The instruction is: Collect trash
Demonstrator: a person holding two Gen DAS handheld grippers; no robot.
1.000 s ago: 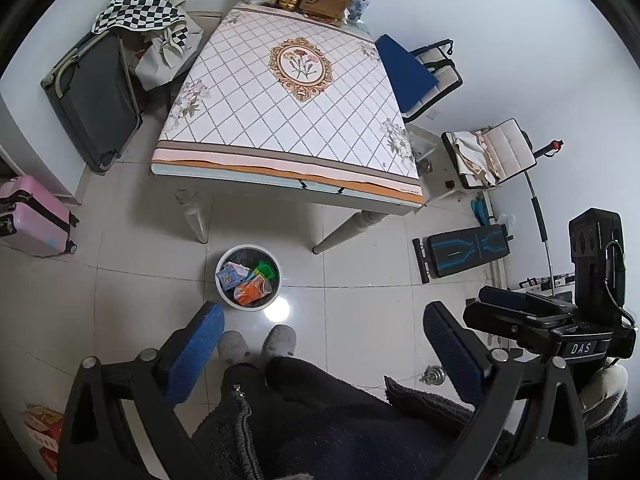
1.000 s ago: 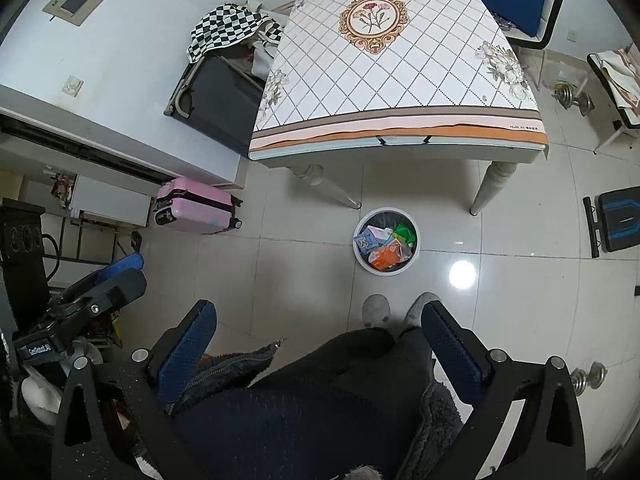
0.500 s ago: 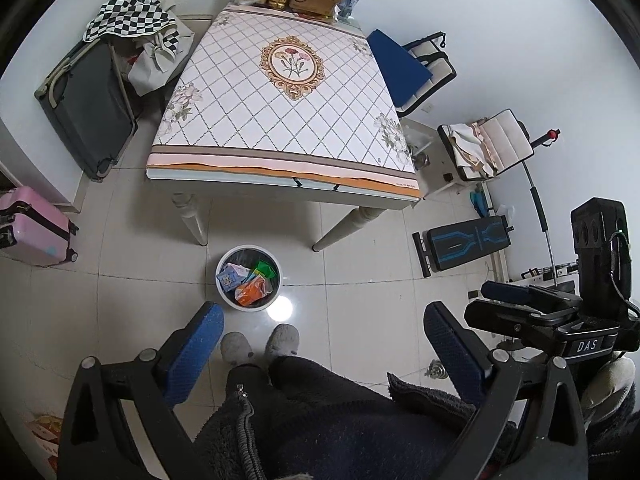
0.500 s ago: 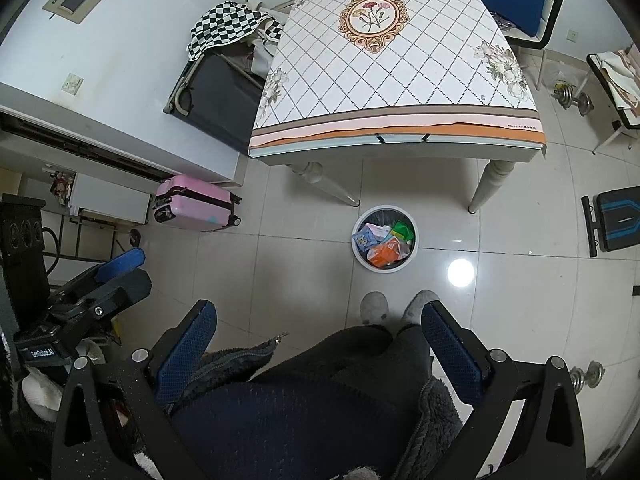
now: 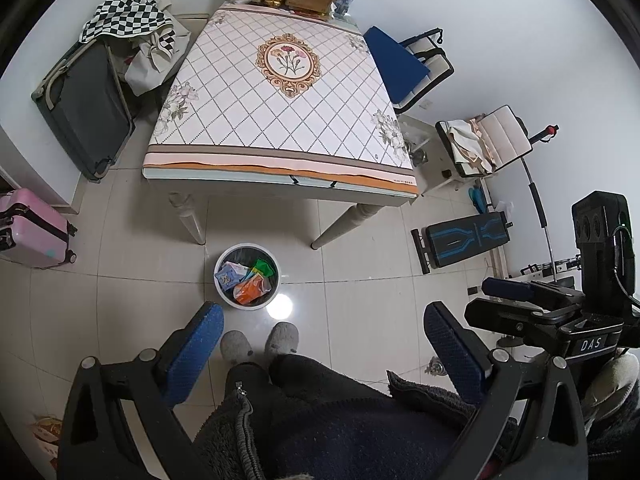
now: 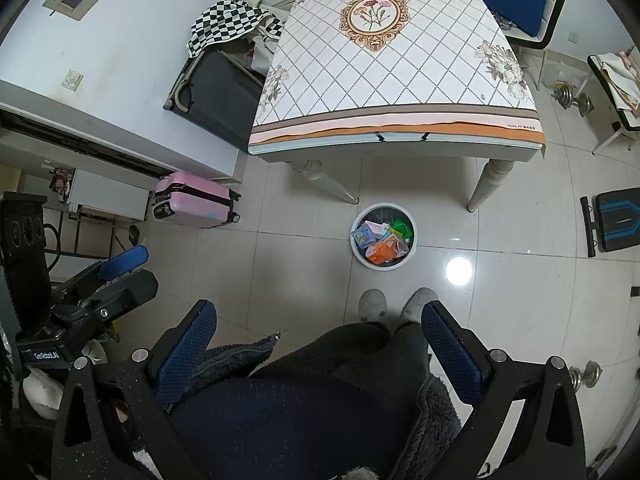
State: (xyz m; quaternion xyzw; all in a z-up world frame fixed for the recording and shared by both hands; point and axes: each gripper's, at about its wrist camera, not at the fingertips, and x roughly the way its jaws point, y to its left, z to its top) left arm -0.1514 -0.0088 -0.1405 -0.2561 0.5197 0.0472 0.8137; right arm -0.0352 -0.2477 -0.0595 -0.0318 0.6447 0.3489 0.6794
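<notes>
Standing over bin (image 5: 246,276) on floor beside table (image 5: 280,152) front edge; wrappers (image 5: 250,290) inside. Left gripper (image 5: 320,344), right gripper (image 6: 316,340) both agape, empty. Collection looks finished; next: check floor.

From where you stand, the round white plastic trash bin (image 5: 246,276) sits on the tiled floor (image 5: 360,276) at your 12 o'clock, just ahead of your grey slippers (image 5: 259,345), with crumpled wrappers (image 5: 250,280) inside it. Beyond the bin stands the table with a diamond-patterned cloth (image 5: 276,104). The pink hard-shell suitcase (image 5: 30,228) lies at 9 o'clock and the black folded exercise bench (image 5: 466,238) at 2 o'clock.
</notes>
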